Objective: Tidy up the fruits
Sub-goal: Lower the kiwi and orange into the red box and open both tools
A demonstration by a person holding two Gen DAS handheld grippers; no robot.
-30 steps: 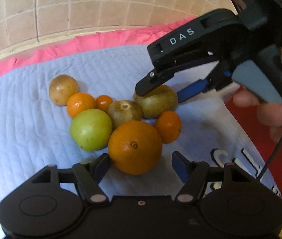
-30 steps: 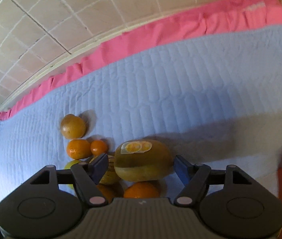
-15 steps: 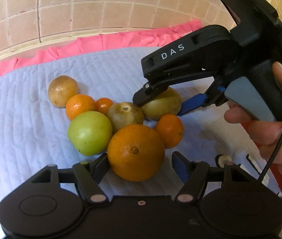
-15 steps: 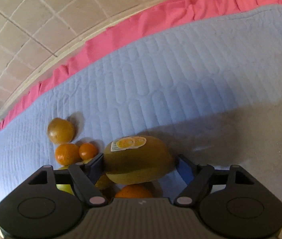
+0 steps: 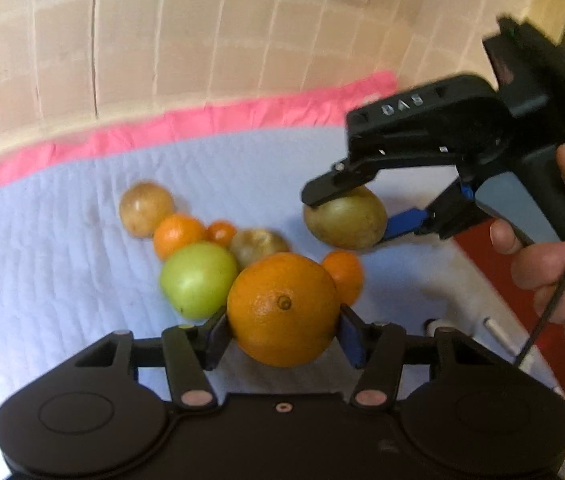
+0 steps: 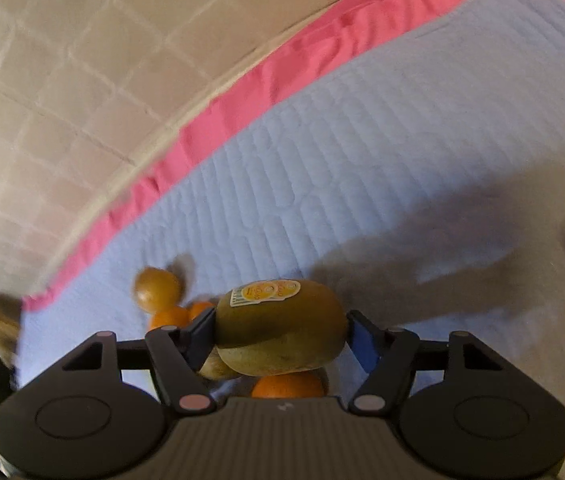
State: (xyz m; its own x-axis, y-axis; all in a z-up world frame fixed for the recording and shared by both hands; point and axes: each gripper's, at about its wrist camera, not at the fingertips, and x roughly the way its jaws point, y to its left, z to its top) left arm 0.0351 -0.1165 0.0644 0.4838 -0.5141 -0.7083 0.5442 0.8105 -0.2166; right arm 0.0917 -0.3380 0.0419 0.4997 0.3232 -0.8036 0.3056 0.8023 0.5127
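Note:
My left gripper [image 5: 282, 336] is shut on a large orange [image 5: 282, 308] and holds it above the blue quilted mat [image 5: 62, 280]. My right gripper [image 6: 282, 336] is shut on a brown kiwi [image 6: 280, 328] with a yellow sticker, lifted off the mat; the kiwi also shows in the left wrist view [image 5: 346, 218]. On the mat lie a green apple [image 5: 198, 278], a small orange [image 5: 178, 234], a tiny orange [image 5: 221, 232], a brownish round fruit [image 5: 146, 208], another dull fruit [image 5: 258, 242] and one more small orange [image 5: 344, 276].
A pink cloth edge [image 5: 202, 124] runs along the back of the mat below a tiled wall [image 5: 162, 40]. A red surface [image 5: 494, 264] lies right of the mat. The hand [image 5: 558, 264] holding the right gripper is at the right.
Both grippers have closed on their fruit and lifted: the left raised the large orange, the right raised the kiwi up and away to the right from the pile.

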